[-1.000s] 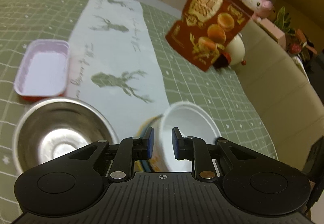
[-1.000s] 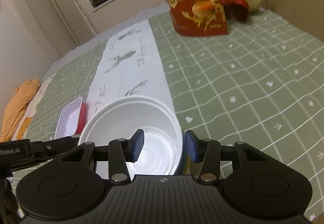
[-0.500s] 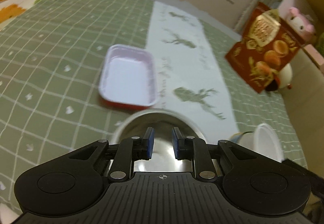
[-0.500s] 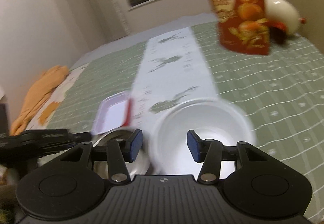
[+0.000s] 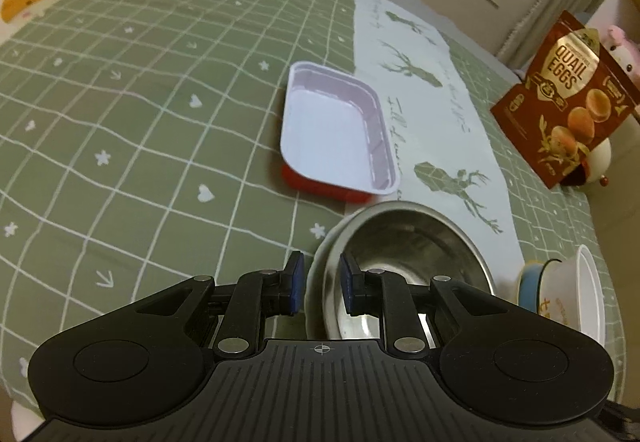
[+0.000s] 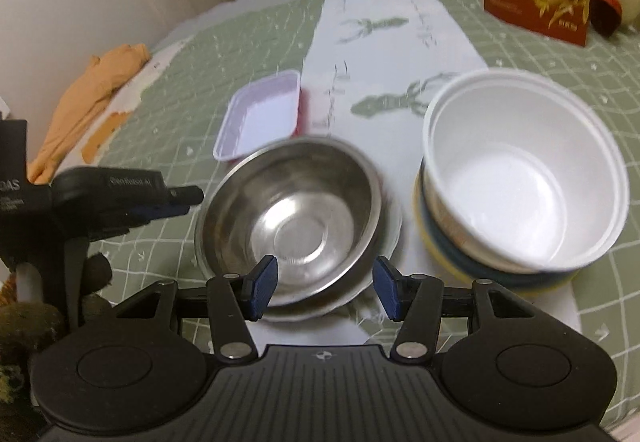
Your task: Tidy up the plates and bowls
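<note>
The left hand-held gripper (image 5: 319, 284) straddles the near rim of the steel bowl (image 5: 404, 262), its jaws narrowly parted. The bowl sits on a white plate (image 6: 390, 238) on the desk (image 5: 140, 122). The right hand-held gripper (image 6: 325, 288) hovers spread wide. The white bowl (image 6: 524, 178) tops a stack beside it.

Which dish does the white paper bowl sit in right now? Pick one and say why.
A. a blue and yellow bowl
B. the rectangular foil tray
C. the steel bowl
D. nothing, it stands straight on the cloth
A: in the right wrist view the white paper bowl sits tilted in a blue and yellow bowl, beside the steel bowl and apart from the foil tray.
</note>
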